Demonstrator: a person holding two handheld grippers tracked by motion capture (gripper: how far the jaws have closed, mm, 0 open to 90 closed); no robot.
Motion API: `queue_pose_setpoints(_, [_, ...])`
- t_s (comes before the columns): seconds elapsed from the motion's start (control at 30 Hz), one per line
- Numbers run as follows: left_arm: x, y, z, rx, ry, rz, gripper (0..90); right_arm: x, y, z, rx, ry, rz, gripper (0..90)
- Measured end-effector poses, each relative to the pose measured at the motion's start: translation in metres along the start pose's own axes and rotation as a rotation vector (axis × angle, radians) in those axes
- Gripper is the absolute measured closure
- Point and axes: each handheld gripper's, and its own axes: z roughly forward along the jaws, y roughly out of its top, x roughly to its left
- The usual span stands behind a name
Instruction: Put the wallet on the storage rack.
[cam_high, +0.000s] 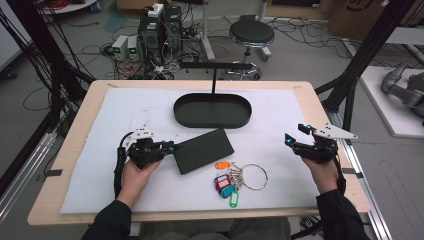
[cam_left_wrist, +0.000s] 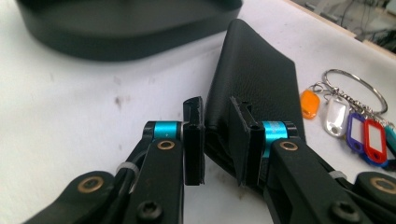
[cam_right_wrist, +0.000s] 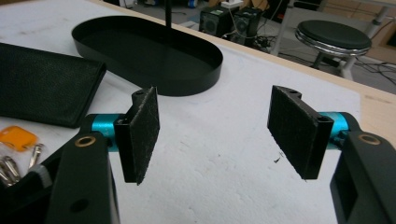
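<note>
- High view, far left: my left gripper (cam_high: 169, 146) sits on the white mat (cam_high: 100, 170), its jaws nearly closed around the near edge of the black wallet (cam_high: 204, 150), a slight gap left.
- Behind the wallet stands the black oval tray (cam_high: 212, 111).
- Just right of the wallet lie the keys with coloured tags (cam_high: 231, 181).
- Far right, my right gripper (cam_high: 294, 136) hovers with jaws spread wide, holding nothing.
</note>
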Motion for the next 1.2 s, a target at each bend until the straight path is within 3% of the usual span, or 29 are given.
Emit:
queue_pose_setpoints(0.03, [0.0,0.0,0.0,0.0,0.0,0.0,76.4,0.0,0.001,0.0,-0.002,0.005,0.008,35.1])
queue_pose_setpoints(0.07, [-0.005,0.004,-0.004,-0.028,-0.008,0.071,76.6,0.001,0.001,0.001,-0.007,0.017,0.009,35.2])
queue_pose_setpoints(0.17, [-0.011,0.008,-0.008,-0.062,-0.035,0.134,77.5,0.005,0.004,0.003,-0.019,0.042,0.011,35.4])
queue_pose_setpoints(0.23, [-0.013,0.008,-0.009,-0.069,-0.044,0.151,77.7,0.006,0.005,0.005,-0.023,0.055,0.013,35.4])
queue_pose_setpoints(0.27, [-0.017,0.009,-0.011,-0.075,-0.052,0.191,77.9,0.009,0.009,0.009,-0.036,0.077,0.011,35.4])
queue_pose_setpoints(0.47, [-0.023,0.009,-0.014,-0.08,-0.077,0.251,78.1,0.018,0.018,0.022,-0.062,0.151,0.032,34.7])
queue_pose_setpoints(0.5, [-0.024,0.009,-0.015,-0.085,-0.085,0.271,78.1,0.025,0.022,0.031,-0.06,0.197,0.019,34.5])
queue_pose_setpoints(0.6, [-0.026,0.008,-0.017,-0.089,-0.1,0.304,78.1,0.032,0.026,0.042,-0.052,0.261,-0.004,33.9])
queue_pose_setpoints(0.87, [-0.029,0.007,-0.02,-0.099,-0.151,0.348,78.2,0.049,0.032,0.083,0.011,0.489,-0.055,31.3])
queue_pose_setpoints(1.03, [-0.03,0.007,-0.02,-0.108,-0.171,0.36,78.2,0.058,0.035,0.107,0.065,0.573,-0.089,30.7])
queue_pose_setpoints(1.2, [-0.03,0.005,-0.02,-0.115,-0.187,0.364,78.2,0.071,0.039,0.127,0.121,0.61,-0.14,30.6])
